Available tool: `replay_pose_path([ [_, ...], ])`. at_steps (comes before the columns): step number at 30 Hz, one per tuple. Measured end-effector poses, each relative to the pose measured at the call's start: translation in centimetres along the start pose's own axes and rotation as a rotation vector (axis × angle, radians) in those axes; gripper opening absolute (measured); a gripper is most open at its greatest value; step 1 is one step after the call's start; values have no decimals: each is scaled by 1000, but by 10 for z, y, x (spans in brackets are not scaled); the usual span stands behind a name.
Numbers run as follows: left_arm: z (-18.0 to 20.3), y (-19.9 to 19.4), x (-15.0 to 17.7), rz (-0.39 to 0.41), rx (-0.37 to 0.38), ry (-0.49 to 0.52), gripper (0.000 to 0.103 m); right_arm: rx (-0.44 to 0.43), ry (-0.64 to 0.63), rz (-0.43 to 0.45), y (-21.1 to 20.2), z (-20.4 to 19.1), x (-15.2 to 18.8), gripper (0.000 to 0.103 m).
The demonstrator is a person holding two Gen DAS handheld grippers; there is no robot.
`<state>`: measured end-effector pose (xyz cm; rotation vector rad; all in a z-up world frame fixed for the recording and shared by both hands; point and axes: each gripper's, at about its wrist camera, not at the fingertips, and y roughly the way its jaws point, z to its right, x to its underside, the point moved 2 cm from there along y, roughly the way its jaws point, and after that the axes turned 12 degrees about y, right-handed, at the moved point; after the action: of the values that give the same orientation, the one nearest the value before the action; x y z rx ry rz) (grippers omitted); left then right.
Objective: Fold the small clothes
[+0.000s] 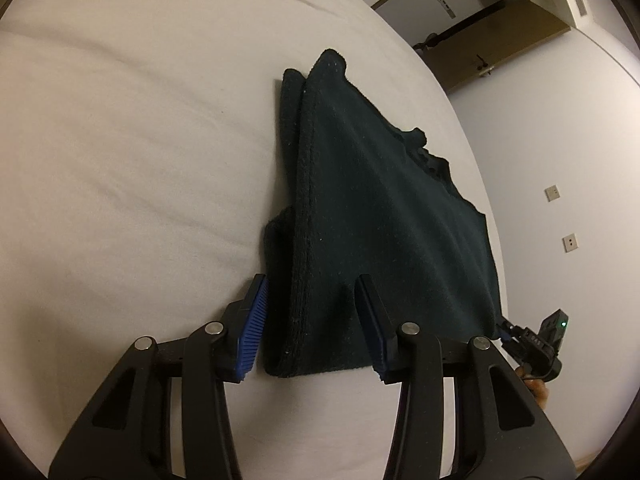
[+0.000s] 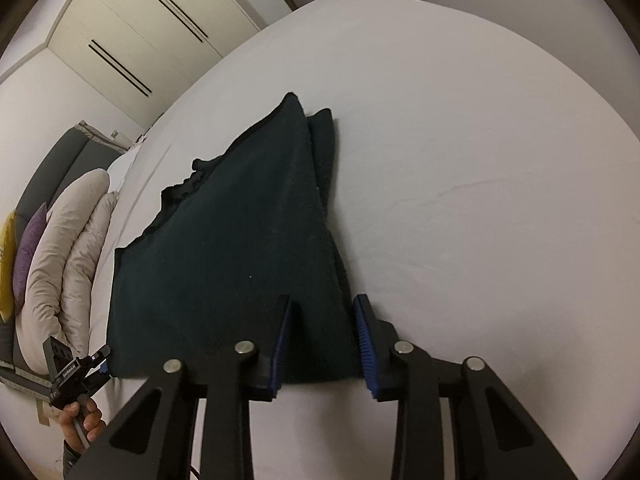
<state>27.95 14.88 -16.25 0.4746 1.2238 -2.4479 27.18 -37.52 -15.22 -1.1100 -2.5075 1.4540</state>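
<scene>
A dark green garment (image 1: 372,216) lies folded on the white bed (image 1: 120,160). It also shows in the right wrist view (image 2: 240,248). My left gripper (image 1: 312,284) is open, its blue-padded jaws straddling the garment's near left corner. My right gripper (image 2: 322,304) is open, its jaws on either side of the garment's near right corner. Each gripper also shows in the other's view, at the garment's far near corner: the right one (image 1: 516,332) and the left one (image 2: 96,364).
The bed sheet (image 2: 480,200) spreads wide around the garment. Pillows and cushions (image 2: 68,260) lie at the bed's left in the right wrist view. A wardrobe (image 2: 140,28) stands behind. A wall with sockets (image 1: 560,220) and a wooden door (image 1: 500,40) are at right.
</scene>
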Motion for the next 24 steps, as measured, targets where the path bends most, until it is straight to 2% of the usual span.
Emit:
replay_pose_path([
  [4, 4, 1, 0, 14, 3, 23, 42, 6, -2, -2, 5, -1, 1, 24],
  [5, 6, 1, 0, 13, -1, 34, 42, 9, -4, -4, 6, -1, 1, 19],
  [6, 8, 2, 0, 8, -19, 57, 33, 11, -10, -6, 7, -1, 2, 17],
  [7, 9, 3, 1, 1, -44, 77, 19, 16, -20, -7, 8, -2, 2, 16],
  [9, 11, 3, 3, -10, -74, 106, 9, 32, -41, -5, 10, -6, 3, 13],
  [17, 22, -10, 14, -7, -142, 195, 6, 61, -38, 16, 1, -6, 7, 9],
  [24, -3, -9, 21, -3, -110, 105, 6, 36, 26, 15, 8, 23, 6, 7],
])
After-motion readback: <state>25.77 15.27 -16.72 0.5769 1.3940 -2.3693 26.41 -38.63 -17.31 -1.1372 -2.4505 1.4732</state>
